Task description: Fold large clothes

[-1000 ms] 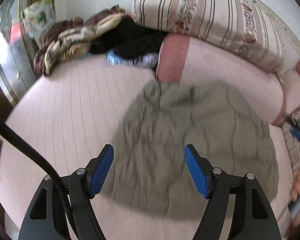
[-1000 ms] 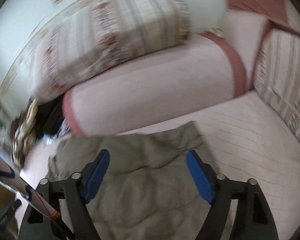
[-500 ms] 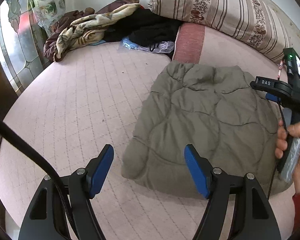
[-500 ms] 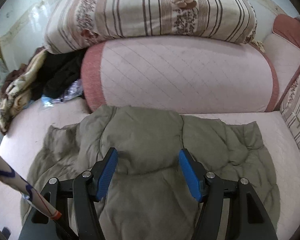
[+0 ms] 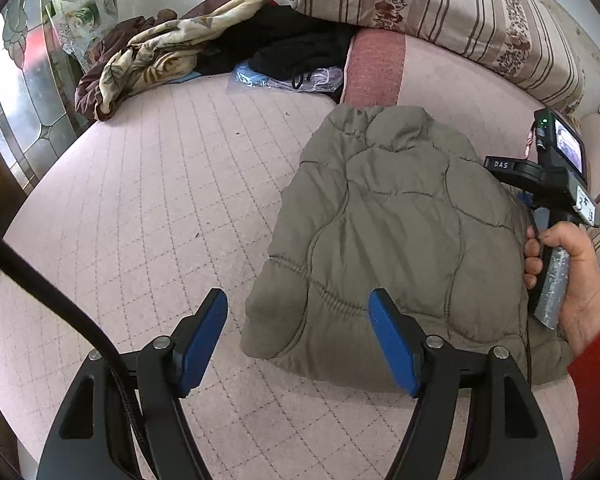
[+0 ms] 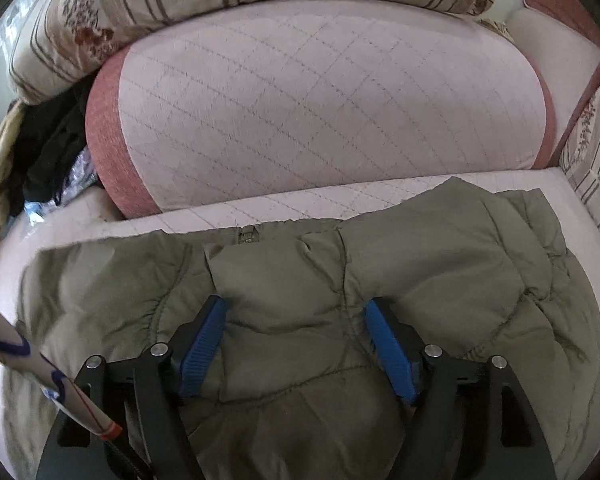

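Note:
An olive quilted jacket [image 5: 400, 232] lies spread on the pink quilted bed [image 5: 160, 200], its collar toward the bolster. My left gripper [image 5: 296, 300] hangs open just above the jacket's near left corner, which lies between its blue pads [image 5: 392, 352] without touching them. At the right edge of the left wrist view, a hand [image 5: 576, 288] in a red sleeve holds the other tool's handle over the jacket. In the right wrist view the jacket [image 6: 440, 264] fills the lower half. My right gripper [image 6: 296, 308] straddles a puffy fold, its jaws opening, the pads not pressing.
A pink bolster with red ends [image 6: 320, 112] and a striped floral pillow [image 5: 440, 12] lie behind the jacket. A heap of dark and patterned clothes [image 5: 188, 44] and a plastic bag [image 5: 284, 76] sit at the back left. A stained-glass panel [image 5: 16, 92] stands left.
The left gripper sank toward the jacket's near left corner. The right gripper swung down and in over the jacket, and its jaws narrowed a little, then widened.

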`<state>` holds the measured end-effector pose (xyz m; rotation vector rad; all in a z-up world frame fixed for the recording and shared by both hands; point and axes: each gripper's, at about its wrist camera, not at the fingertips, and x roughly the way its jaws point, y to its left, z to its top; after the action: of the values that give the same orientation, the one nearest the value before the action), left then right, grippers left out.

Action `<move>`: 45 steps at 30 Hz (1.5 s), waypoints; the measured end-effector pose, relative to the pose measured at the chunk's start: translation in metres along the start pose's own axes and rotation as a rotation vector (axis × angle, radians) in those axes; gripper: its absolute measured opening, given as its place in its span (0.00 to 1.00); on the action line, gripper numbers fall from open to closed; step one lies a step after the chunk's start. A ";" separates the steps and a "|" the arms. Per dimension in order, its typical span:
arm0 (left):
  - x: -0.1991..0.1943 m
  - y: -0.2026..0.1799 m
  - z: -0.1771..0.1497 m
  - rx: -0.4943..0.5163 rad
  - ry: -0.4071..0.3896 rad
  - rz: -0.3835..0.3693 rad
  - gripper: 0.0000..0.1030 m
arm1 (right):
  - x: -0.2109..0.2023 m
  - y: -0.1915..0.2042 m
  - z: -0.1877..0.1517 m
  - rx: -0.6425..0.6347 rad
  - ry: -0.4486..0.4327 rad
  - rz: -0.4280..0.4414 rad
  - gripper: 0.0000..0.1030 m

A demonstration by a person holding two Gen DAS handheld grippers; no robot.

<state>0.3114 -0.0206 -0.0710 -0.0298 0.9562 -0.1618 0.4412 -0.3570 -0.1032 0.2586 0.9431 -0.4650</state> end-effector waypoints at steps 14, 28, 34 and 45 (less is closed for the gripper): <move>0.000 0.005 0.001 -0.016 0.005 -0.015 0.70 | -0.064 0.017 0.011 -0.122 -0.095 -0.035 0.76; 0.016 0.043 0.008 -0.119 0.052 -0.003 0.70 | -0.023 0.104 0.003 -0.208 -0.007 -0.031 0.76; 0.026 0.054 0.010 -0.157 0.086 -0.036 0.70 | 0.012 0.121 -0.005 -0.262 0.049 -0.096 0.89; 0.040 0.062 0.013 -0.216 0.105 -0.113 0.70 | -0.046 0.050 -0.004 -0.201 0.004 -0.016 0.90</move>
<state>0.3527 0.0336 -0.1015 -0.2767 1.0742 -0.1648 0.4397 -0.2999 -0.0663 0.0704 0.9890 -0.3810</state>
